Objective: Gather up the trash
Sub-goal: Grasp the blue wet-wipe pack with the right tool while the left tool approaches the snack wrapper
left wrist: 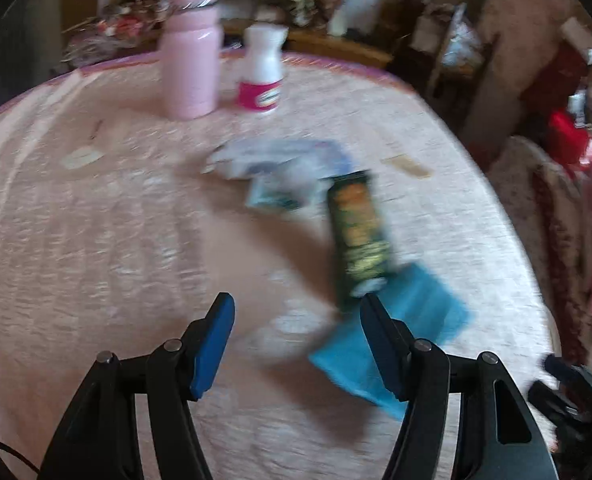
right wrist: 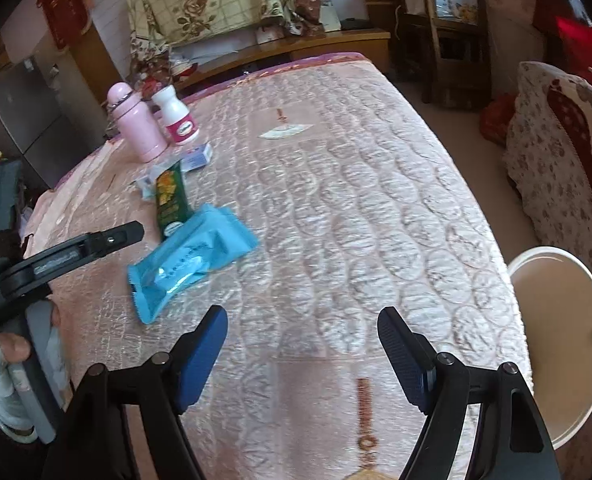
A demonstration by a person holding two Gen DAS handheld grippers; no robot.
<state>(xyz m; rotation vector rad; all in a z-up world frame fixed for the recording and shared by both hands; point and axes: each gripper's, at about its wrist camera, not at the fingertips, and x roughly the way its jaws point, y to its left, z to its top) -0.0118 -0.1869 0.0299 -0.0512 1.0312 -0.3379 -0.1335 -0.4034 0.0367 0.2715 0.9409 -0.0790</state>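
Blue wrapper (right wrist: 190,258) touches green packet (right wrist: 171,200) (flat on mattress (right wrist: 356,200)) | both grippers' jaws apart, holding nothing

Two bottles (right wrist: 136,128), one blue packet (right wrist: 188,260), one green wrapper (right wrist: 170,200), one bucket (right wrist: 564,340)

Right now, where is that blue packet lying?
The blue packet lies on the pink quilted mattress, left of centre in the right wrist view, touching the dark green snack pack behind it.
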